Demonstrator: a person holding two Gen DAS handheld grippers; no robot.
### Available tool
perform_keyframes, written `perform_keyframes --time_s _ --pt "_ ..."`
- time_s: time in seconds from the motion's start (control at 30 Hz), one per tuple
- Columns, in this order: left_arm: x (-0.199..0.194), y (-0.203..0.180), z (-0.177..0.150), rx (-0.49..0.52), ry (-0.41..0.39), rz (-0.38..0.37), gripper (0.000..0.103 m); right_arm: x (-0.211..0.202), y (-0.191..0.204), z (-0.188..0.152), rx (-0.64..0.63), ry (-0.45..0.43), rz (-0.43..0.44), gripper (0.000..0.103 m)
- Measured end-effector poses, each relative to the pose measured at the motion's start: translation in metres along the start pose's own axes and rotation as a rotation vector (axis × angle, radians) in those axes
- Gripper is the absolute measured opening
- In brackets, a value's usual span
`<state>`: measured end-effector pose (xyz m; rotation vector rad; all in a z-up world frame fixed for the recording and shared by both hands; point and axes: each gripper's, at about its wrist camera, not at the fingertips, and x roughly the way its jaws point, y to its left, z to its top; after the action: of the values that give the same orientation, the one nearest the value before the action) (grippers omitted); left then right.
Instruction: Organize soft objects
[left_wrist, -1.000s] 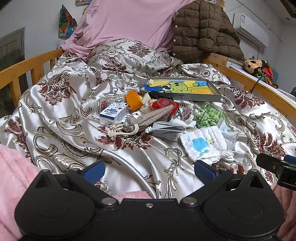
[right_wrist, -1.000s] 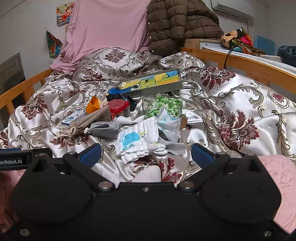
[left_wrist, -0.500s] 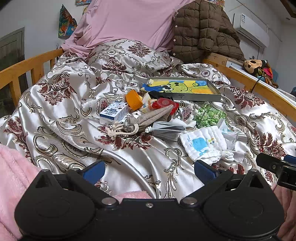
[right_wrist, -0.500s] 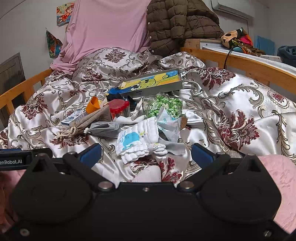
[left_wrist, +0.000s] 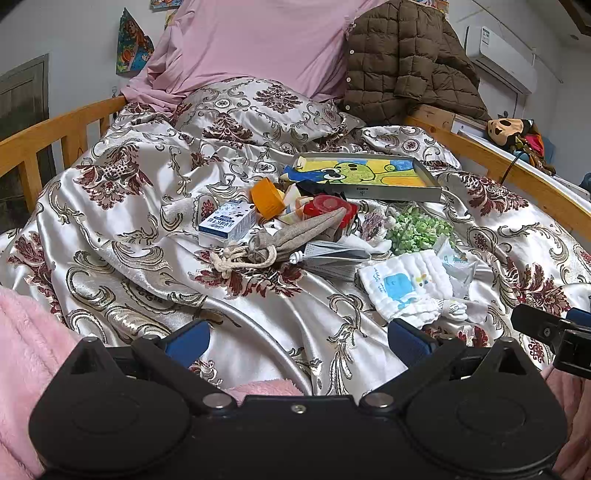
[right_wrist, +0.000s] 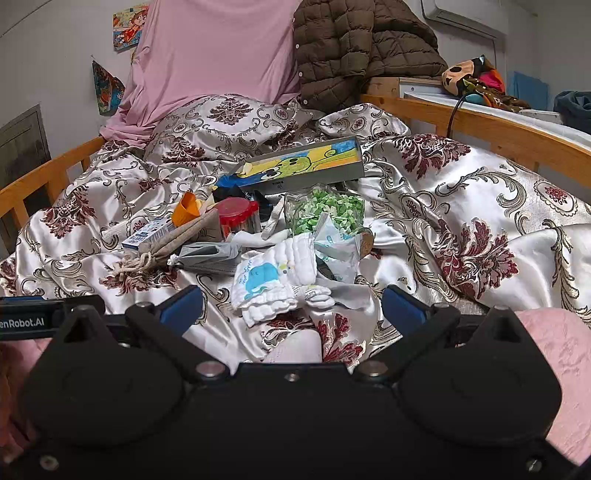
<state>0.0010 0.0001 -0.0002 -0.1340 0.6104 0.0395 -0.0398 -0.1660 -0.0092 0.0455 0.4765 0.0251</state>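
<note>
On the satin bedspread (right_wrist: 461, 192), just ahead of my right gripper (right_wrist: 291, 310), lies the folded white gauze cloth with a blue whale print (right_wrist: 275, 275), at the near edge of a heap of mixed items and closest to the camera. I judge it light, limp and compressible; it should sag once lifted, and the folded layers may fan apart, so I would pinch across the stacked edge at its near end, taking all layers at once. Its long axis runs from near-left to far-right in the right wrist view, with the layered edges facing me. The satin beneath looks slippery, so the cloth may slide rather than bunch. Behind it to the left, a grey drawstring pouch (left_wrist: 295, 236) lies tapered end away, cords (left_wrist: 236, 258) toward me; a folded face mask (left_wrist: 332, 256) lies beside it. My right gripper stands wide apart and empty; my left gripper (left_wrist: 295, 338) is likewise spread, holding nothing, above bare bedspread.
</note>
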Motion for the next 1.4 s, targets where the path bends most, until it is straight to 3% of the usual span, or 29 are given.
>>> perform_keyframes --time_s 0.47,0.7,0.9,1.17,1.3,1.4 --pt "0.010 0.002 -0.007 0.008 0.007 -0.012 0.102 -0.003 0.001 0.004 0.000 0.000 0.009 0.102" --pt "0.020 0.001 0.004 0.036 0.063 -0.015 0.102 0.012 0.004 0.008 -0.007 0.051 0.031 0.102" --pt "0.038 -0.004 0.035 0.154 0.069 -0.035 0.102 0.043 0.001 0.021 -0.011 0.109 0.067 0.102" --pt "0.086 -0.012 0.069 0.336 0.060 -0.161 0.102 0.087 0.006 0.032 -0.079 0.179 0.099 0.102" --pt "0.111 -0.018 0.079 0.434 0.021 -0.231 0.102 0.108 0.008 0.040 -0.152 0.176 0.087 0.102" --pt "0.127 -0.025 0.077 0.517 -0.019 -0.266 0.102 0.129 0.006 0.045 -0.153 0.211 0.132 0.102"
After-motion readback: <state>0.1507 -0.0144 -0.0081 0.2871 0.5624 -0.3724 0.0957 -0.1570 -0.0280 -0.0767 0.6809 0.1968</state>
